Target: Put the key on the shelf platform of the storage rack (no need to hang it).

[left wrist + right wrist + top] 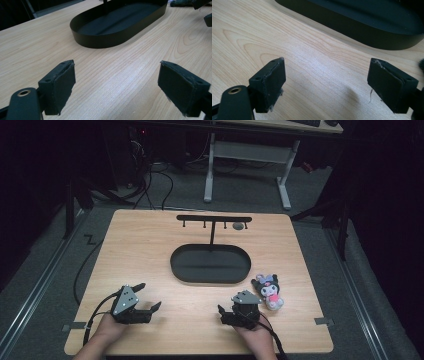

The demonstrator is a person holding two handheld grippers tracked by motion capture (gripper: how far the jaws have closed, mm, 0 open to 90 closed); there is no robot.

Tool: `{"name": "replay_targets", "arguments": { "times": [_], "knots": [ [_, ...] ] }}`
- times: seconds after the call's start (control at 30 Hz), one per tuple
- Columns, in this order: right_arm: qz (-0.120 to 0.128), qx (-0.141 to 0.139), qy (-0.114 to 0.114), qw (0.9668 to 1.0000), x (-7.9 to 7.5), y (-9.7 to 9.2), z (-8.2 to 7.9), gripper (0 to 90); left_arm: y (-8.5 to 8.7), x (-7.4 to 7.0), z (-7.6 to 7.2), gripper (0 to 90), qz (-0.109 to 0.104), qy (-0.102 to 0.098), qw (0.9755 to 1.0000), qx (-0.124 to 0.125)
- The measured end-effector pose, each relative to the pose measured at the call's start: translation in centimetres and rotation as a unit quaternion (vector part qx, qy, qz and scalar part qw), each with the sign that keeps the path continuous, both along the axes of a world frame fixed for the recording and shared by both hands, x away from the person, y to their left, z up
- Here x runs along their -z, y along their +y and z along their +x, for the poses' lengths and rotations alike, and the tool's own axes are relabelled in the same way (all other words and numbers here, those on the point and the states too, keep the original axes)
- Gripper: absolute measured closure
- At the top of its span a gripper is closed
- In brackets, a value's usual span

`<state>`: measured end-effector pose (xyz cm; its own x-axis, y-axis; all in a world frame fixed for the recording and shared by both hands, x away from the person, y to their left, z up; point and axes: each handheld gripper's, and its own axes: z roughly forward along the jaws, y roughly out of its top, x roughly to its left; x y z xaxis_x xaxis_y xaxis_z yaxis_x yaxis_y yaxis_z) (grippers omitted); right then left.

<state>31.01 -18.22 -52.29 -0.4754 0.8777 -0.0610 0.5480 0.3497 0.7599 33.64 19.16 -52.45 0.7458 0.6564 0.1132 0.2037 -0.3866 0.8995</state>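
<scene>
Holding both grippers wide, empty – left [150, 299], right [223, 312] – low over counter [150, 245]; plush toy [270, 291] beside right could get knocked.

A light wooden table [150, 250] with rounded corners was seen on grey floor [45, 285]. A black oval tray [210, 276] with an upright hook stand [213, 220] was set at its centre. A plush toy [270, 291] lay just right of the tray.
</scene>
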Motion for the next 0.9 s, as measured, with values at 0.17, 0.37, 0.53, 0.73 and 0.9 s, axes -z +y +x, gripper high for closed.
{"name": "replay_targets", "arguments": {
  "times": [0.17, 0.37, 0.53, 0.73, 0.9],
  "knots": [
    [-0.001, 0.003, -0.001, 1.0000, -0.04, 0.00, 0.00, 15.2, 0.00, 0.00, 0.00, 15.4, 0.000, 0.000, 1.0000, 0.000],
    [-0.001, 0.006, 0.006, 1.0000, -0.08, -0.16, 0.10, 15.1, 0.00, 0.00, 0.00, 15.4, 0.000, 0.000, 1.0000, 0.000],
    [-0.001, 0.011, 0.012, 0.9999, -0.19, -0.39, 0.17, 15.1, 0.00, 0.00, 0.00, 15.4, -0.001, 0.000, 1.0000, 0.000],
    [-0.003, 0.015, 0.020, 0.9997, -0.21, -0.62, 0.22, 15.1, 0.00, 0.00, 0.00, 15.4, 0.000, 0.000, 1.0000, 0.000],
    [-0.006, 0.016, 0.024, 0.9996, -0.22, -0.76, 0.26, 15.1, 0.00, 0.00, 0.01, 15.4, 0.000, 0.000, 1.0000, 0.000]
  ]
}}
